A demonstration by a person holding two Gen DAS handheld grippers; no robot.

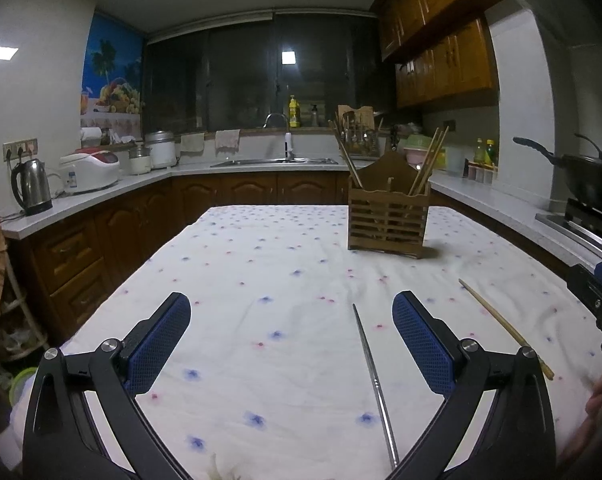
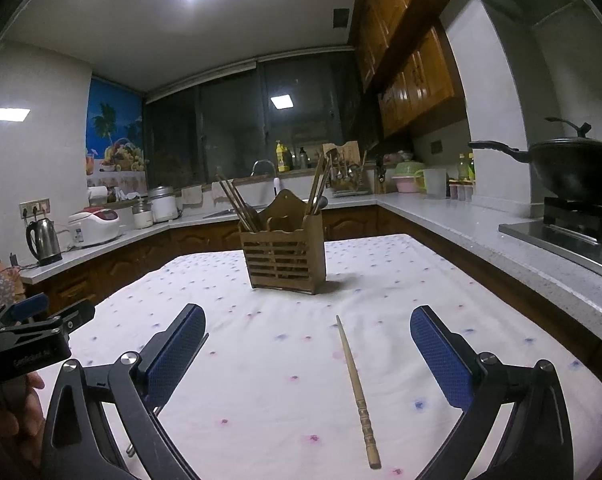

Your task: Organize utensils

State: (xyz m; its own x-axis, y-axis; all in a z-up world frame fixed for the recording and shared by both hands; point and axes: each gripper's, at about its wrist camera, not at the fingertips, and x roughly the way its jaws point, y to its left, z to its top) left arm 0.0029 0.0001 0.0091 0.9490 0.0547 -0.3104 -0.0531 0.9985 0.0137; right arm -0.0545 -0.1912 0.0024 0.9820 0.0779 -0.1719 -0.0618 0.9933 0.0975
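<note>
A slatted wooden utensil holder [image 1: 387,216] stands far on the table, with several chopsticks leaning in it; it also shows in the right wrist view [image 2: 287,256]. A metal chopstick [image 1: 375,384] lies on the cloth between the fingers of my left gripper [image 1: 291,312], which is open and empty. A wooden chopstick [image 2: 359,394] lies between the fingers of my right gripper [image 2: 307,326], also open and empty; it shows at the right of the left wrist view [image 1: 501,324].
The table has a white floral cloth [image 1: 261,264]. Kitchen counters run around it, with a kettle [image 1: 31,186], a rice cooker [image 1: 91,170], a sink [image 1: 275,160] and a wok [image 2: 573,172] on the stove at right.
</note>
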